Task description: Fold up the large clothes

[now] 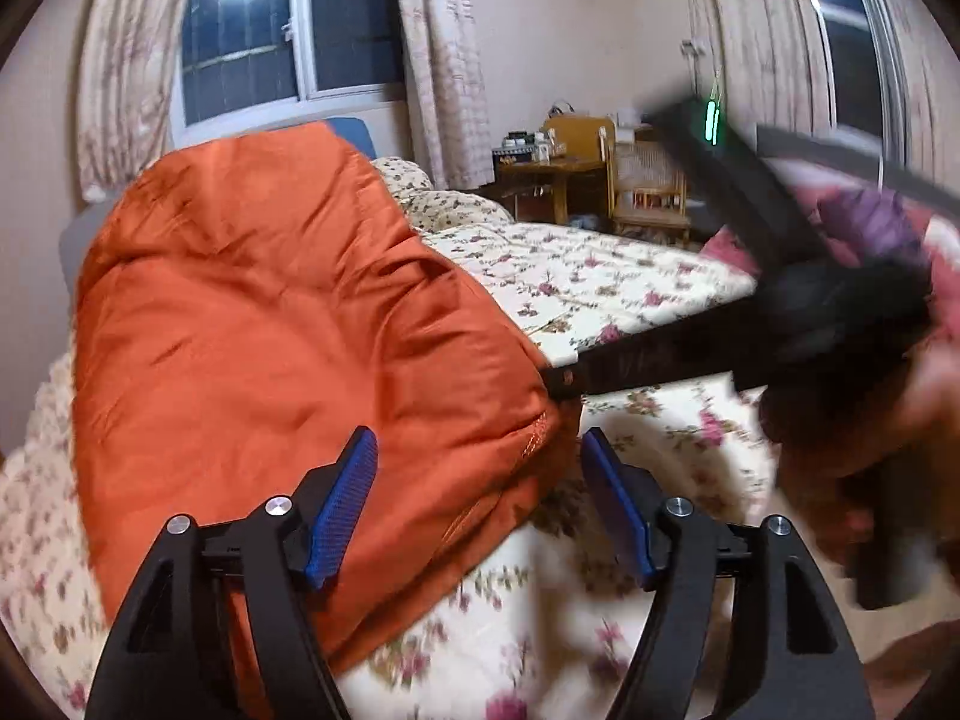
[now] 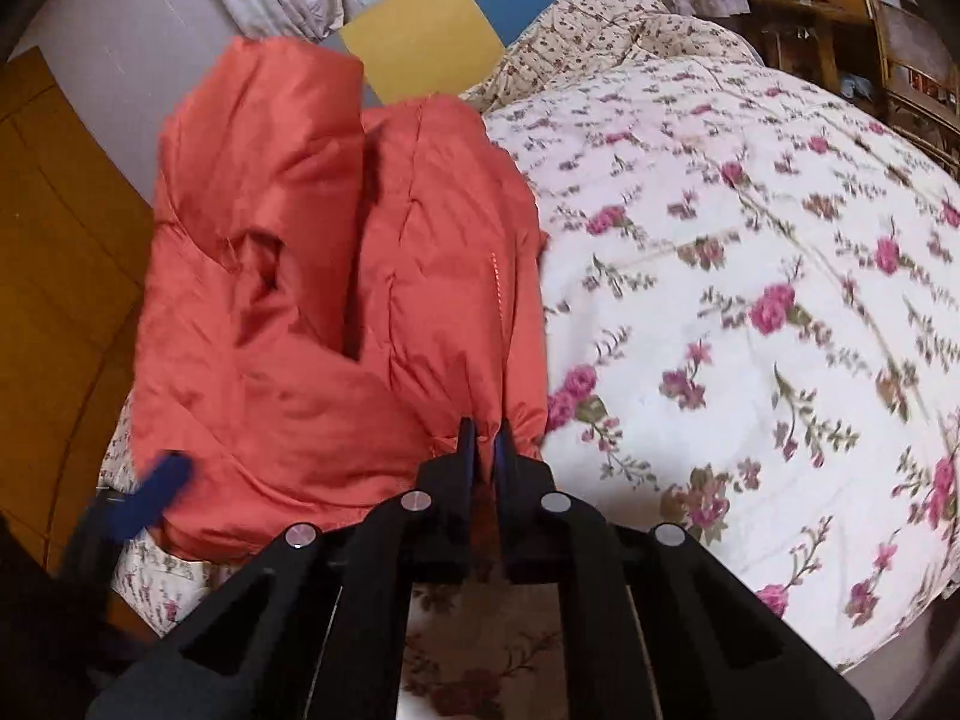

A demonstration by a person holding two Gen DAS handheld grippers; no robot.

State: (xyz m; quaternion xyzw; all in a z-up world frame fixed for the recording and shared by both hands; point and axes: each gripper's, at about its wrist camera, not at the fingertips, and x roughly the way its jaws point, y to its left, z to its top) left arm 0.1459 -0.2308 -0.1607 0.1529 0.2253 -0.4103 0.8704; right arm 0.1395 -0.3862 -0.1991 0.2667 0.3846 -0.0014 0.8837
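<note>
On the floral quilted bed (image 2: 750,252), the right hand-held gripper (image 2: 485,438) seemingly pinches the puffy orange padded jacket's (image 1: 270,312) hem at six o'clock, while the left hand-held gripper (image 1: 480,480) stands spread.

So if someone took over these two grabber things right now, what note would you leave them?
Left gripper: open, hovering at the near edge of the orange jacket, holding nothing.
Right gripper: shut on the jacket's near hem corner.
The jacket lies bunched at the left side of the floral bedspread, partly folded over itself.
Done: some rough gathering, it seems.
Left: probably grip the edge with the left gripper, then finish and flatten the fold.
</note>
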